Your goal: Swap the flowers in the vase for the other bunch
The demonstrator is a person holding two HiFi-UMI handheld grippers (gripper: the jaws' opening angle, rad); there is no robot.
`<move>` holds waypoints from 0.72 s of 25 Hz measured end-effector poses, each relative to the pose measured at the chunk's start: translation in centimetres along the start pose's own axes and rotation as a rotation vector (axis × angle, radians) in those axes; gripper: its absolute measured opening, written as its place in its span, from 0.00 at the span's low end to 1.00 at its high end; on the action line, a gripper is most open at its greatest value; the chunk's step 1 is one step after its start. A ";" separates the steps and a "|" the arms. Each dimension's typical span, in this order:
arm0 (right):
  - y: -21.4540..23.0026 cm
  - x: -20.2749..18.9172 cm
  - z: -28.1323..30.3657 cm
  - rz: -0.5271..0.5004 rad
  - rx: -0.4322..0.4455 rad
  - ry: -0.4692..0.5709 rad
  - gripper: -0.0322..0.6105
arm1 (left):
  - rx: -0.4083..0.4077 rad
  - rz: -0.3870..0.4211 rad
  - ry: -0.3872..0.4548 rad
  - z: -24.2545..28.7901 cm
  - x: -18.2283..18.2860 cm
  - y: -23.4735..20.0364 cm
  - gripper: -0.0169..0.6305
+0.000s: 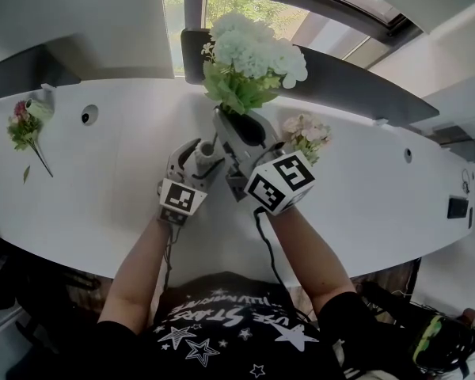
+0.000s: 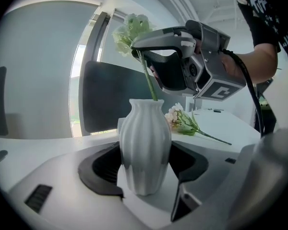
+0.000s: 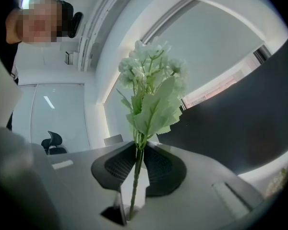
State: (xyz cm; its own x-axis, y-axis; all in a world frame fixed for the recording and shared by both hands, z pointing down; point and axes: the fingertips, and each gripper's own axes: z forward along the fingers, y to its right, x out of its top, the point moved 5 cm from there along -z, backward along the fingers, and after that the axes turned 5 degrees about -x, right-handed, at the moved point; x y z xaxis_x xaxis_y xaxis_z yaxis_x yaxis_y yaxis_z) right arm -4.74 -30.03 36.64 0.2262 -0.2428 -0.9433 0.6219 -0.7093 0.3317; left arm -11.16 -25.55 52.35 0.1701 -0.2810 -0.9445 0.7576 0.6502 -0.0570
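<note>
White ribbed vase [image 2: 144, 128], centre frame, clasped by left gripper [image 2: 146, 169], right gripper [image 3: 138, 159] pinching stem of pale green flower bunch [image 3: 153, 80]

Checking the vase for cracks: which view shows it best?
Left gripper view: the vase stands whole and close, between the jaws. Head view shows only a sliver below the flowers; right gripper view shows none.

White table [image 1: 103, 180] with a round hole [image 1: 89, 115]; a dark panel [image 1: 356, 77] stands behind it, below a window [image 1: 172, 6]
</note>
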 end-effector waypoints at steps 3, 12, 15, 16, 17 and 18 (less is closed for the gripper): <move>0.0 -0.8 0.1 -0.032 0.009 -0.019 0.13 | -0.001 -0.002 0.002 0.0 0.0 0.0 0.50; 0.1 -4.2 -0.9 -0.096 0.077 -0.167 0.13 | -0.008 -0.001 0.001 -0.1 -0.1 -0.1 0.50; 0.2 -5.3 -1.6 -0.118 0.106 -0.215 0.13 | -0.009 -0.004 0.005 -0.1 -0.2 0.0 0.50; 0.2 -5.6 -1.8 -0.124 0.112 -0.225 0.13 | -0.009 -0.005 0.007 -0.2 -0.2 0.0 0.50; 0.1 -5.8 -1.9 -0.128 0.116 -0.232 0.13 | -0.009 -0.005 0.007 -0.2 -0.2 0.0 0.50; 0.0 -6.0 -1.9 -0.130 0.118 -0.237 0.13 | -0.008 -0.004 0.006 -0.2 -0.2 -0.1 0.50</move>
State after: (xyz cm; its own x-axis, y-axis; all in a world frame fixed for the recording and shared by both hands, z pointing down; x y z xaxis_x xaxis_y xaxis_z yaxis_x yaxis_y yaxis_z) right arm -4.62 -27.34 42.29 -0.0400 -0.2825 -0.9584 0.5394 -0.8135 0.2173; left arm -11.40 -25.42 52.48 0.1634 -0.2796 -0.9461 0.7529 0.6550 -0.0635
